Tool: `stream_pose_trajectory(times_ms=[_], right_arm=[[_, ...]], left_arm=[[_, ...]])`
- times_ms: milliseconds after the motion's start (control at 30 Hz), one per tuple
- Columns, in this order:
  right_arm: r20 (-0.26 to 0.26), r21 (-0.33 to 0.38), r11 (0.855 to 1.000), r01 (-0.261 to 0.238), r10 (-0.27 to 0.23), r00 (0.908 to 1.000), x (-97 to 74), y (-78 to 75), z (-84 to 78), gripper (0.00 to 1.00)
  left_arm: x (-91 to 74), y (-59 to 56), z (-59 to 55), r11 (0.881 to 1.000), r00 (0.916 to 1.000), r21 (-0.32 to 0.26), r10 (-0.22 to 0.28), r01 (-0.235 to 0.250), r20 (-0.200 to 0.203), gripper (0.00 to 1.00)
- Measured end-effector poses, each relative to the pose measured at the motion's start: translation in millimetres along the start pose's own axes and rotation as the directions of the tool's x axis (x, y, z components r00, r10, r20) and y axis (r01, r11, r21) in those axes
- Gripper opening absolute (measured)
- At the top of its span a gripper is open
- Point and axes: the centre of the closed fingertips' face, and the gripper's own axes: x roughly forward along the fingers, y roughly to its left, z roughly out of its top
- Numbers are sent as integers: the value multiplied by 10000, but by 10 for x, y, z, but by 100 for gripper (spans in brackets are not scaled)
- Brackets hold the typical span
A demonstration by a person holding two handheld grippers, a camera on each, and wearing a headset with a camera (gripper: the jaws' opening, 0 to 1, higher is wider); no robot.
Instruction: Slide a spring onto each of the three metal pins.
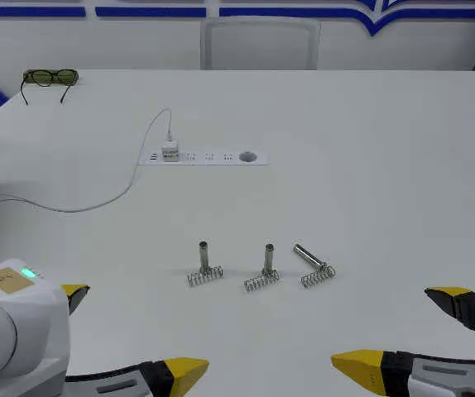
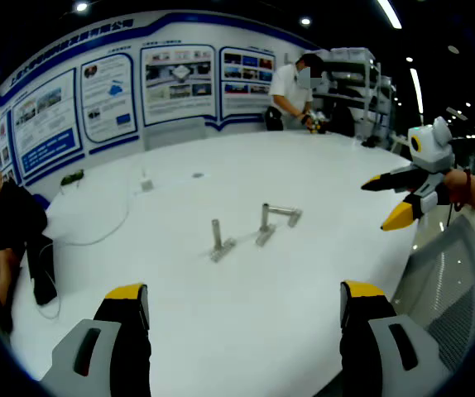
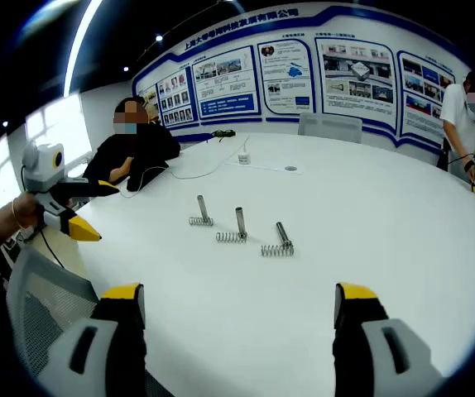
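Three short metal pins sit mid-table. The left pin (image 1: 203, 255) and the middle pin (image 1: 269, 257) stand upright. The right pin (image 1: 307, 254) lies tilted over. A small coil spring lies on the table at the foot of each: left spring (image 1: 205, 275), middle spring (image 1: 261, 281), right spring (image 1: 318, 275). My left gripper (image 1: 130, 331) hovers open near the table's front edge, left of the pins, holding nothing. My right gripper (image 1: 403, 328) is open and empty too, at the front right. Pins and springs lie ahead of the yellow-tipped jaws in both gripper views (image 2: 218, 234) (image 3: 240, 222).
A white power strip (image 1: 204, 156) with a plugged charger and a trailing white cable (image 1: 97, 203) lies behind the pins. Glasses (image 1: 50, 78) rest at the far left corner. A chair (image 1: 259, 43) stands behind the table. People are at the table's edges (image 3: 134, 141) (image 2: 291, 87).
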Motion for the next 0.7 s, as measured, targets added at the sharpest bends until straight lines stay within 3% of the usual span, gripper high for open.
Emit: stream_pose_trajectory(times_ms=[333,700], right_arm=[[-120,-190,9998,-70,67,9999,12,34,-46,96],[-134,-140,9999,-47,45,9999,7,36,-63,95]], left_arm=[[12,4,-49,10000,9999,20,43,-43,-158,97],[18,-23,-30,10000,10000,-13,17,-17,-53,97]])
